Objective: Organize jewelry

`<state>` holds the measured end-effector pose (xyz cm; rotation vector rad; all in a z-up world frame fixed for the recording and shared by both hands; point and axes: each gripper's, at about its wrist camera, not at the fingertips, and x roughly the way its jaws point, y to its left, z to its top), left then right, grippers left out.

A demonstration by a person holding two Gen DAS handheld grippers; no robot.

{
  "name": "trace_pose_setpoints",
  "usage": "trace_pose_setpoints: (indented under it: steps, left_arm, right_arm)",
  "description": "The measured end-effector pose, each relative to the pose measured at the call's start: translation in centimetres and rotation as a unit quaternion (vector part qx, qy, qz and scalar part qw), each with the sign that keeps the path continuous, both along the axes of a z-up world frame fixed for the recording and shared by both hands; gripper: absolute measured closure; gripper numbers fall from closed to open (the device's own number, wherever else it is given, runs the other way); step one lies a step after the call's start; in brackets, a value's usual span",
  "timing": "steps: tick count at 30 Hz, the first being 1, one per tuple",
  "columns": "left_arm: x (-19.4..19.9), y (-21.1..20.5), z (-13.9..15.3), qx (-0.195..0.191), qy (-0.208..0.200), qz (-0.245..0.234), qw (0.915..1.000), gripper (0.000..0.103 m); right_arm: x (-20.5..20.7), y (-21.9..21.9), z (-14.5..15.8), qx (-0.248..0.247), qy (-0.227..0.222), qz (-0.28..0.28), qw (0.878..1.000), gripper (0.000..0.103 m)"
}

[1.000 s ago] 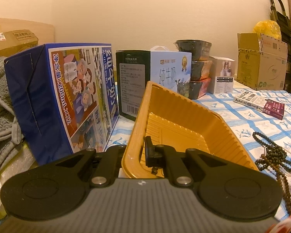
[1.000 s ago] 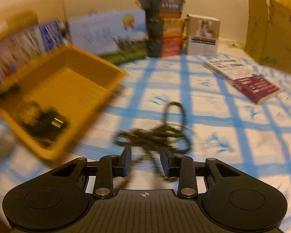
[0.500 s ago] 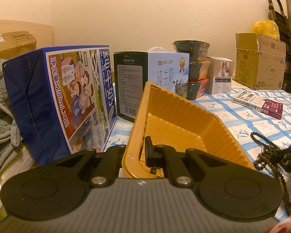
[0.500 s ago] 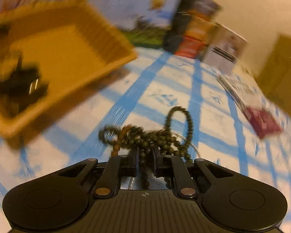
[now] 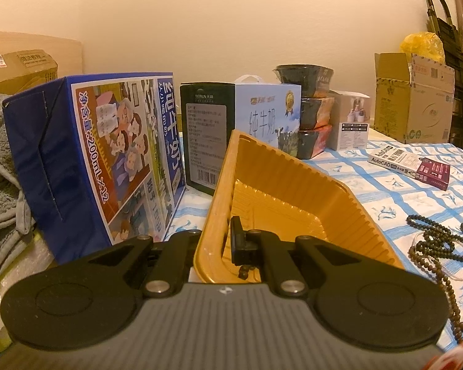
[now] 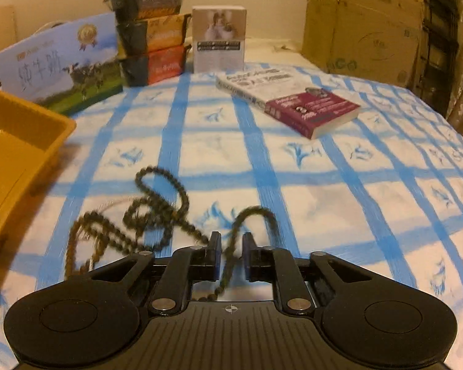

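My left gripper (image 5: 219, 240) is shut on the near rim of a yellow plastic tray (image 5: 281, 197) and holds it tilted; a few dark beads (image 5: 243, 273) show at its near end. The tray's corner also shows at the left of the right wrist view (image 6: 18, 141). Tangled dark bead necklaces (image 6: 151, 212) lie on the blue-checked cloth (image 6: 324, 191), and show at the right of the left wrist view (image 5: 441, 246). My right gripper (image 6: 231, 248) is low over the cloth, its jaws slightly apart, with one bead strand (image 6: 231, 256) running between the fingers.
A blue milk carton box (image 5: 89, 160), a dark box (image 5: 205, 135), a white milk box (image 6: 58, 67), stacked bowls (image 6: 151, 34) and a small white box (image 6: 219, 38) line the back. A book (image 6: 293, 98) lies on the cloth. A cardboard box (image 6: 364, 21) stands far right.
My right gripper has swung to the right and its jaws, nearly shut around the beads half a second ago, have opened a little. The left gripper and tray have barely moved.
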<state>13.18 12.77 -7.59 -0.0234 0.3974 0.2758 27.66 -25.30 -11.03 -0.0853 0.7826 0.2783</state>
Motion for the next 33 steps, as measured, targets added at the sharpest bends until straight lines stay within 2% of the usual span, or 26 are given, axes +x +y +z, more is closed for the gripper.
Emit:
trace_pose_setpoints:
  steps: [1, 3, 6, 9, 11, 12, 13, 18, 22, 27, 33]
  left_arm:
    - [0.0, 0.0, 0.0, 0.000, 0.000, 0.000, 1.0000, 0.096]
    - [0.0, 0.1, 0.0, -0.001, 0.000, 0.001, 1.0000, 0.096]
    - [0.0, 0.1, -0.1, 0.000, 0.000, 0.000, 1.0000, 0.096]
    - [0.1, 0.2, -0.1, -0.001, 0.001, 0.000, 1.0000, 0.096]
    - [0.0, 0.2, -0.1, 0.000, 0.001, 0.000, 1.0000, 0.096]
    - [0.1, 0.2, -0.1, -0.001, 0.001, 0.000, 1.0000, 0.096]
    - [0.0, 0.2, -0.1, -0.001, 0.001, 0.001, 1.0000, 0.096]
    - [0.0, 0.2, -0.2, -0.001, 0.000, -0.001, 1.0000, 0.096]
    - [-0.1, 0.2, -0.1, -0.004, -0.001, 0.000, 1.0000, 0.096]
    - [-0.1, 0.2, -0.2, -0.005, 0.000, 0.002, 1.0000, 0.096]
    - [-0.1, 0.2, -0.1, -0.003, 0.001, -0.001, 1.0000, 0.096]
  right_arm:
    - [-0.6, 0.3, 0.0, 0.008, -0.001, 0.017, 1.000, 0.067]
    - [-2.3, 1.3, -0.1, 0.020, -0.005, 0.052, 0.998, 0.058]
    - [-4.5, 3.9, -0.7, 0.019, 0.001, 0.123, 0.992, 0.058]
    - [-5.8, 6.4, -1.6, -0.001, 0.006, 0.185, 0.983, 0.059]
    - [-6.0, 7.5, -2.5, -0.029, -0.006, 0.196, 0.980, 0.073]
    - [-5.7, 7.8, -2.8, -0.038, -0.007, 0.189, 0.981, 0.096]
    - [-5.1, 7.8, -3.1, -0.042, -0.002, 0.176, 0.984, 0.101]
    - [-3.5, 4.6, -2.4, -0.027, -0.024, 0.088, 0.995, 0.101]
    - [-2.5, 0.4, -1.2, -0.030, -0.034, 0.005, 0.999, 0.101]
    - [-3.0, -2.9, -0.9, -0.044, -0.028, -0.042, 0.998, 0.101]
    - [-5.5, -5.5, 1.3, -0.015, -0.075, -0.113, 0.991, 0.101]
